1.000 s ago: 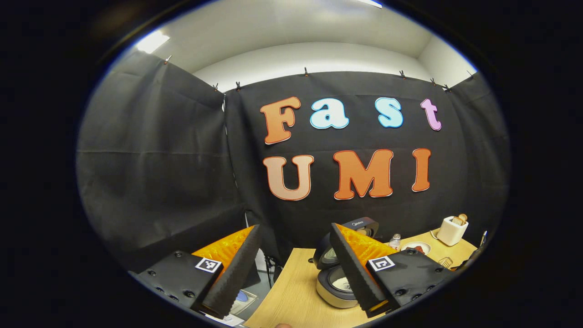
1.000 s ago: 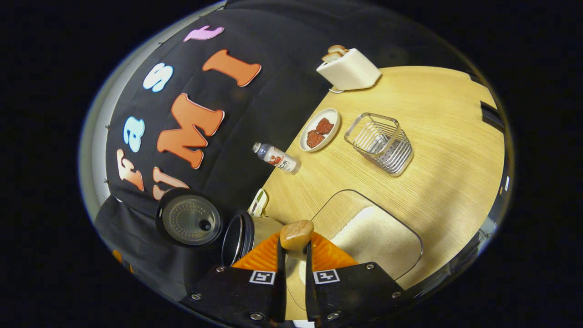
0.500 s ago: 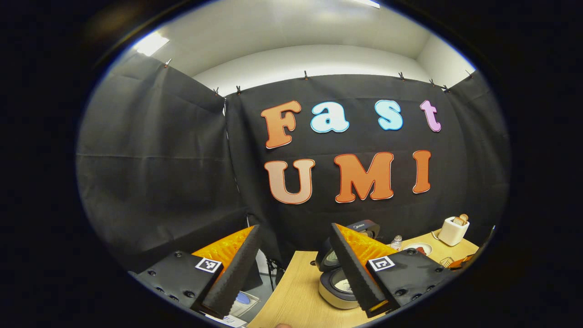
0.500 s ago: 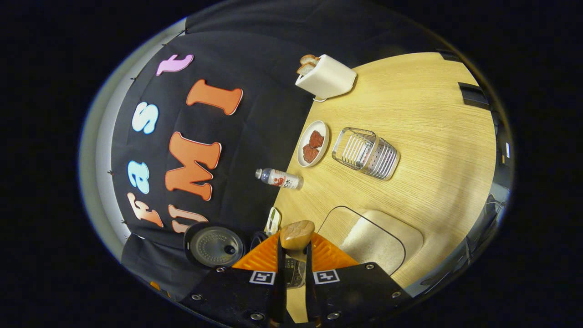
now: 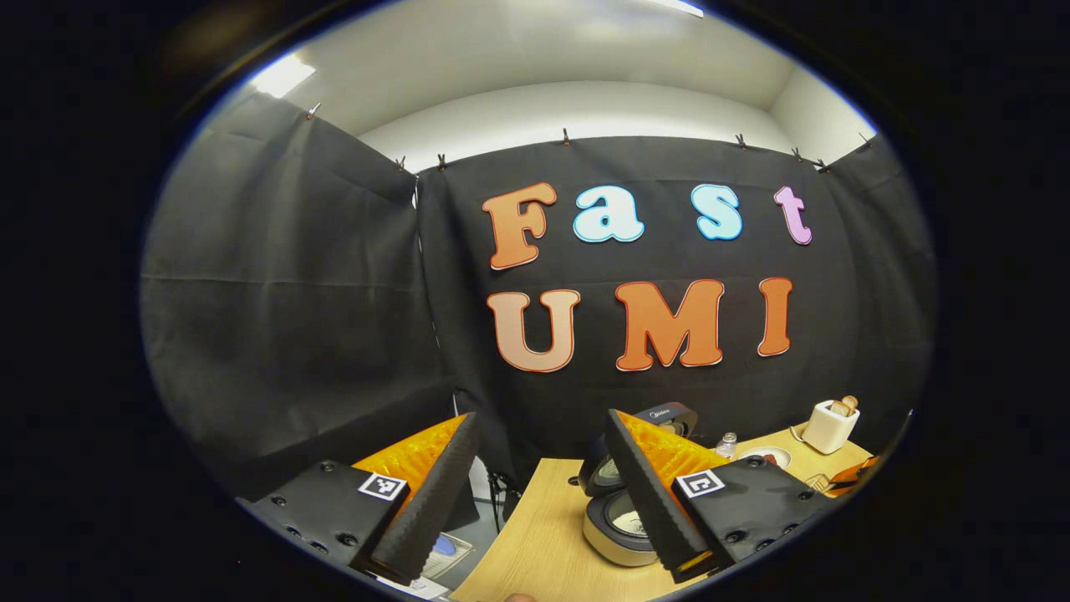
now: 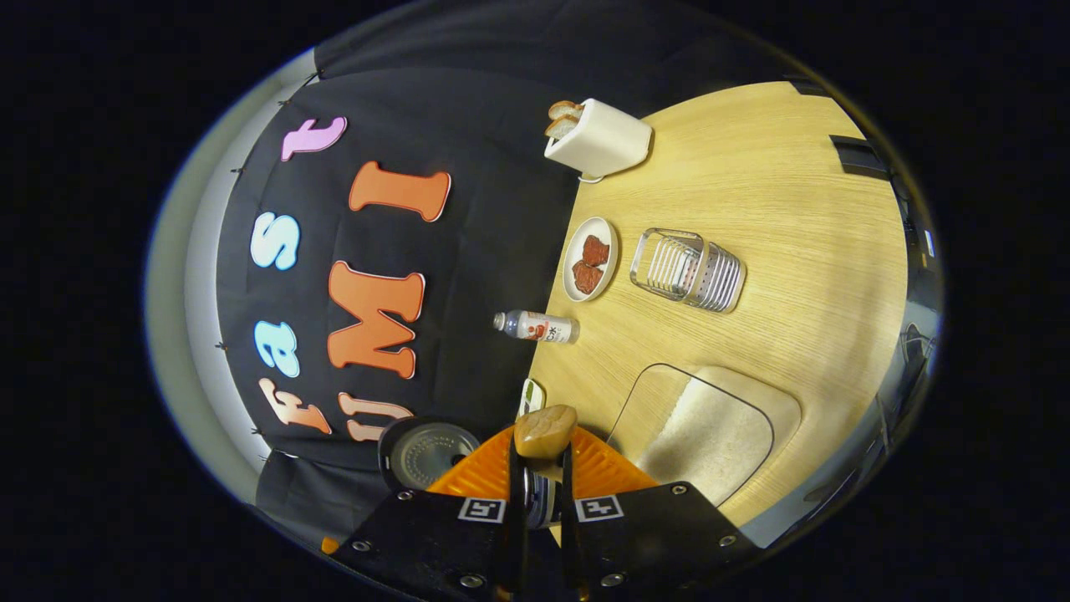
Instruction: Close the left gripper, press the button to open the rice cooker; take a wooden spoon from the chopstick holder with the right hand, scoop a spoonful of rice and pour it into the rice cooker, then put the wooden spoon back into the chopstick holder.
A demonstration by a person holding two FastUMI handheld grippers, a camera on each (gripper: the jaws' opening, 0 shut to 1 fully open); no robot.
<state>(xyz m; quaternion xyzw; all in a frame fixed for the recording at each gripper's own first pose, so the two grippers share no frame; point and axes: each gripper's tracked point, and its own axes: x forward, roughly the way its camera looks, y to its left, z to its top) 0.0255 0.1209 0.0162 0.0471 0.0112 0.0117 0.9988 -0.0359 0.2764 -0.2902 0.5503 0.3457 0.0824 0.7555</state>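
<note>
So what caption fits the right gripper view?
Right gripper clamps a wooden spoon above the pale wooden table.

desk [image 6: 802, 209]: light wood grain, backed by the black cloth wall
toaster [image 6: 603, 138]: white, at the far edge, bread slices in its slots
plate [image 6: 577, 280]: white, holding reddish pieces, just beside the chopstick holder [image 6: 690, 269]
bottle [image 6: 535, 326]: small, clear, near the wall
rice tray [image 6: 710, 426]: clear, rice inside, near edge
rice cooker [image 5: 614, 522]: lid up, left end
</note>
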